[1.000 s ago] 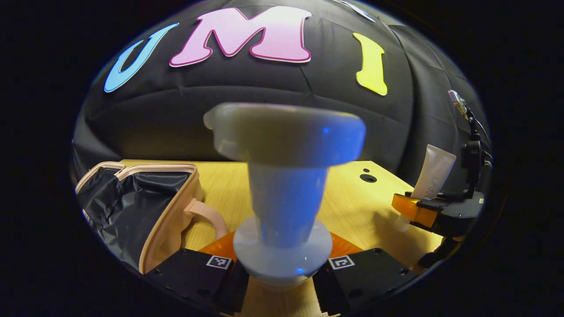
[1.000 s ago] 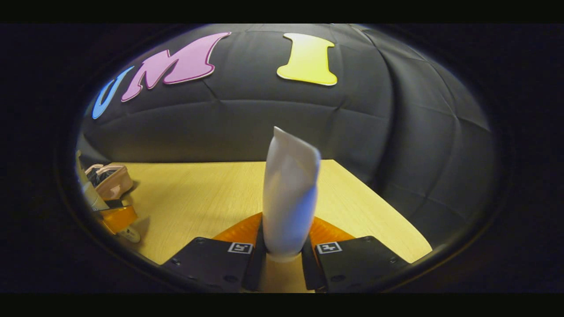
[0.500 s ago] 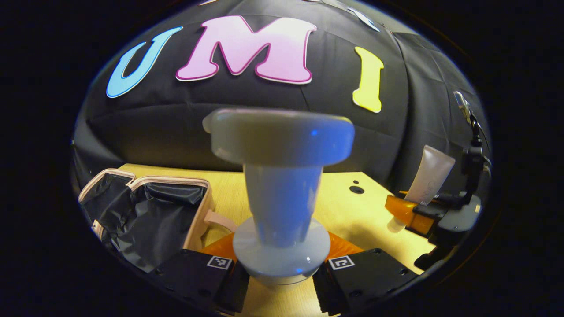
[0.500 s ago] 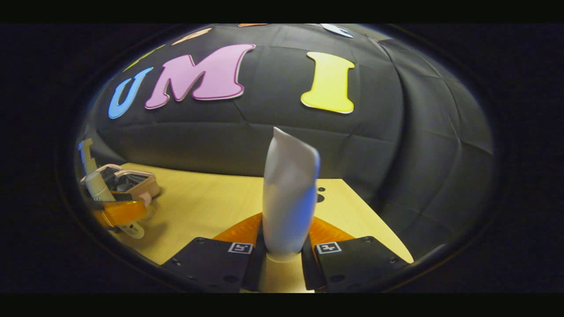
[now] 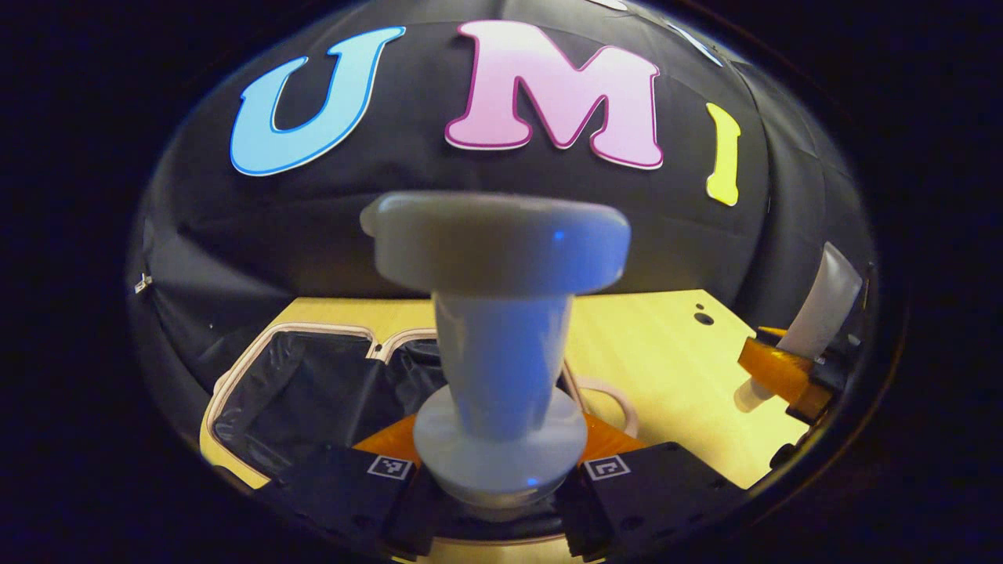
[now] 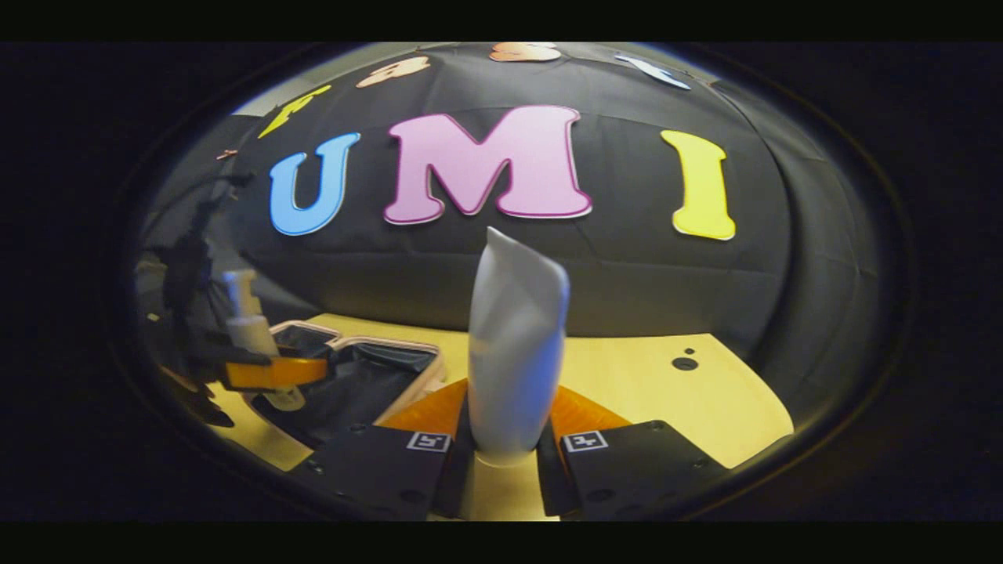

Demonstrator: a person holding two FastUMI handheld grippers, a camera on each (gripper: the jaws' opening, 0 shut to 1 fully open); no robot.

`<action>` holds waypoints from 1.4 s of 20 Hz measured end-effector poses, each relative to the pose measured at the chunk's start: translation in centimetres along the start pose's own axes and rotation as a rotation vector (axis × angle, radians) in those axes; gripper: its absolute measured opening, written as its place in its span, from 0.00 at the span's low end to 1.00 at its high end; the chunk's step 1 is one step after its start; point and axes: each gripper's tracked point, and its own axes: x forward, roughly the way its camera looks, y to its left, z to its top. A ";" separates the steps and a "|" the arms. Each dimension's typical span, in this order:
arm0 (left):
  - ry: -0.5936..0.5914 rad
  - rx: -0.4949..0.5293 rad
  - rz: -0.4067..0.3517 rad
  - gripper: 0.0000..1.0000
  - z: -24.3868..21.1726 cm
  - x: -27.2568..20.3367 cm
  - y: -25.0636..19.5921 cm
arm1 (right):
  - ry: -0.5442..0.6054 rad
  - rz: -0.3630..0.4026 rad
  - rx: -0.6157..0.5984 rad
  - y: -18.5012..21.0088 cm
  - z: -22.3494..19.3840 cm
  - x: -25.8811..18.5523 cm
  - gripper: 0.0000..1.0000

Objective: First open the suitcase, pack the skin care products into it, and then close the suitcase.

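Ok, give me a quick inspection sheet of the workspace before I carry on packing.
Surface: wooden table, with small dark holes near its far right corner.
Job's things: suitcase lying open, dark lining showing; pump bottle and white tube, both off the table in the grippers.
Clutter: nothing seen.
Grippers: left gripper shut on the pump bottle, above the open suitcase; right gripper shut on the white tube.
Cables: dark cables at the far left of the right gripper view.
Surroundings: black cloth wall.

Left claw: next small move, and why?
Probably lower the pump bottle into the suitcase. The left claw grips it upright above the open, dark-lined case; the right claw holds a tube, off to the side.
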 end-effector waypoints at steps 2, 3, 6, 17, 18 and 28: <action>0.120 0.000 -0.041 0.64 -2.7 1.6 1.3 | 0.004 0.032 0.003 2.7 0.0 0.2 0.37; 0.172 0.008 -0.055 0.65 -3.7 2.4 1.8 | 0.004 0.049 0.010 4.1 0.0 0.2 0.41; 0.288 0.052 -0.059 0.65 -5.7 4.4 3.3 | -0.003 0.081 0.033 6.8 0.3 0.1 0.37; 0.500 -0.013 -0.006 0.66 -7.4 9.8 5.4 | 0.096 0.146 0.125 10.7 -1.6 1.0 0.37; 0.503 -0.001 0.021 0.64 -7.3 9.6 5.8 | 0.123 0.145 0.133 11.2 -2.0 1.2 0.37; 0.053 -0.174 0.118 0.69 1.9 -2.7 11.5 | 0.309 0.118 0.097 14.6 -3.9 4.5 0.37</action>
